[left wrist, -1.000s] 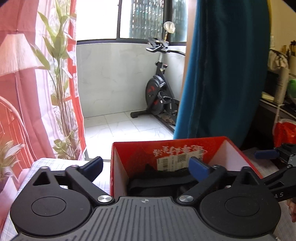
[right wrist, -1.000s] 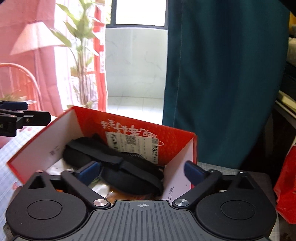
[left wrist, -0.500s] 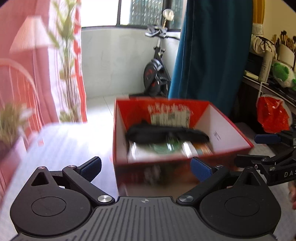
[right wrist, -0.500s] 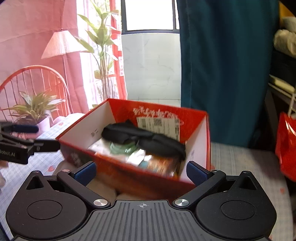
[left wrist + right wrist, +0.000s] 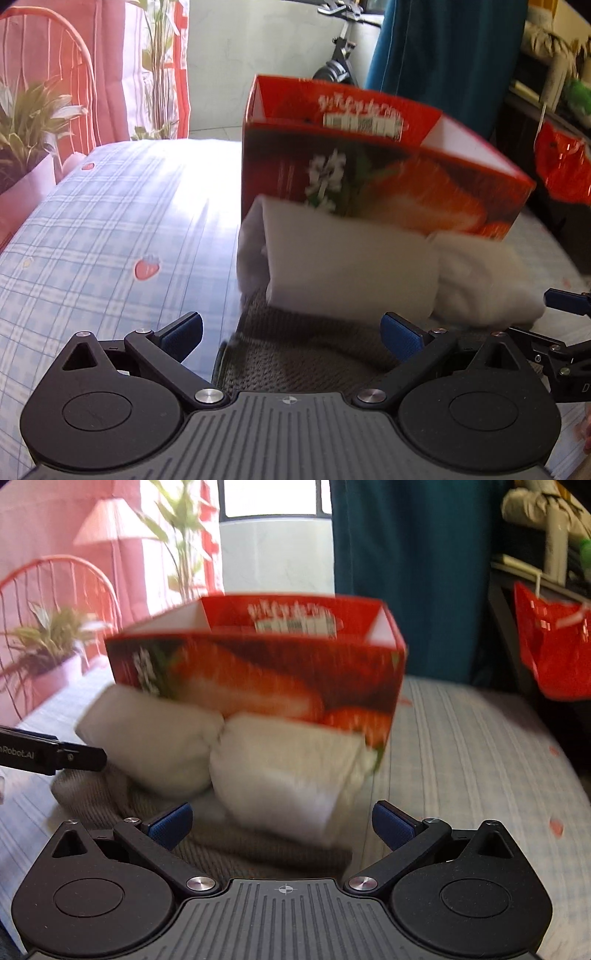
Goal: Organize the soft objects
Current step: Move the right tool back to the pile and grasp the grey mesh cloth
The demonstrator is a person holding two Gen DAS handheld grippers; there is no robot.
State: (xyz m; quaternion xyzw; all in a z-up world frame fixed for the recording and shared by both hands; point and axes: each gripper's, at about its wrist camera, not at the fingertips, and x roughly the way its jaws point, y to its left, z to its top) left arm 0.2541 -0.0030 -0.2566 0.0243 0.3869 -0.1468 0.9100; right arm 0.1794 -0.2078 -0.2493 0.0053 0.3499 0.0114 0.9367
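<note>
Red box (image 5: 369,162) on checked bench (image 5: 110,221), two white rolls (image 5: 280,771) and grey knit (image 5: 306,354) before it. Left claw (image 5: 291,334): spread wide, empty. Right claw (image 5: 282,821): likewise.

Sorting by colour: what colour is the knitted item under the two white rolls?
Grey-brown knitted item, clearest in the left wrist view.

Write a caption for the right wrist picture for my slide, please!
Open right claw faces two white rolled cloths before a red box.

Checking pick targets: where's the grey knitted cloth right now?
In both wrist views the grey knitted cloth lies on the checked tablecloth under two white rolled bundles, in front of the red strawberry-print box.
</note>
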